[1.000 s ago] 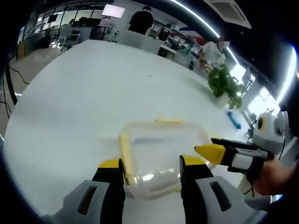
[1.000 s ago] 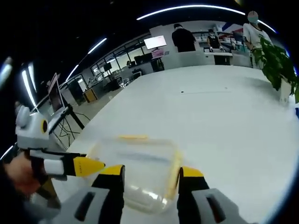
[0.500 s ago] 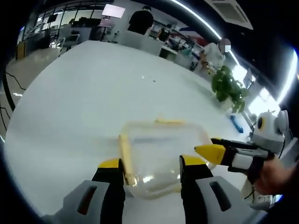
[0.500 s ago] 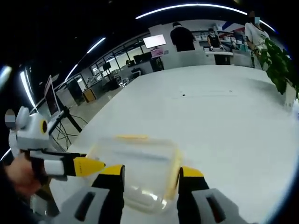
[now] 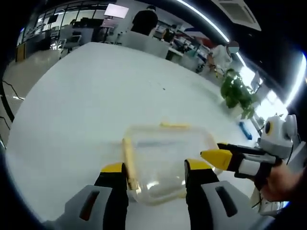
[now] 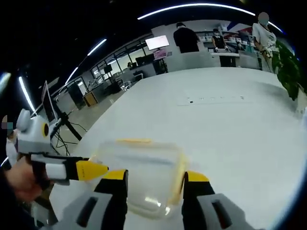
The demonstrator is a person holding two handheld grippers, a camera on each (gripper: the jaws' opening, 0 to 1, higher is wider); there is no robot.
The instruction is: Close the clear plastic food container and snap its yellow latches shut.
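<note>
While the clear plastic rectangular food container (image 5: 165, 160) with yellow latches (image 5: 128, 158) rests on the white surface (image 5: 86, 105), I keep both grippers' fingers (image 5: 114, 184) (image 6: 196, 184) parted around its corners, steadying it for latching.

Showing no readable text, label, brand, number or sign anywhere. Glowing too blurred and small to read: the bright screen (image 5: 116, 10) hanging at the far end of the room, also appearing in the right gripper view (image 6: 158, 42).
</note>
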